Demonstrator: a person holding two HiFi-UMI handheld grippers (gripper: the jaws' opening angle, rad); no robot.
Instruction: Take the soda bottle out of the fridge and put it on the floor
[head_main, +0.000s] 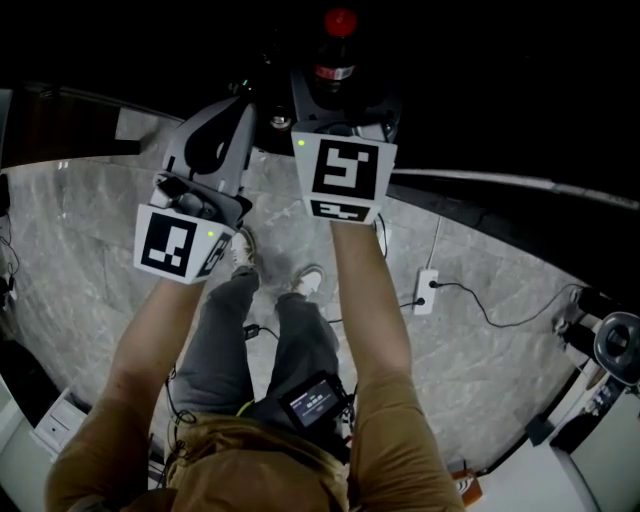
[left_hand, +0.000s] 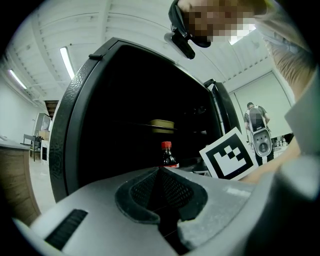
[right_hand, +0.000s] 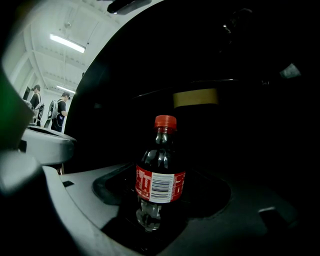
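The soda bottle (right_hand: 161, 172) is being seen upright inside the dark fridge (left_hand: 70, 125). It is being flanked by the released fingers (right_hand: 80, 200) of the right gripper (right_hand: 162, 197), one at its 9 o'clock and one at its 3 o'clock, neither pressing on it. The left gripper (left_hand: 160, 172) is being held clenched on nothing, with the bottle beyond at 12 o'clock.

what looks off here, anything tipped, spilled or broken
Nothing stands out. The soda bottle stands upright in the dark fridge with its red cap on, and no spill shows around it. The cables on the floor lie loose but look ordinary.
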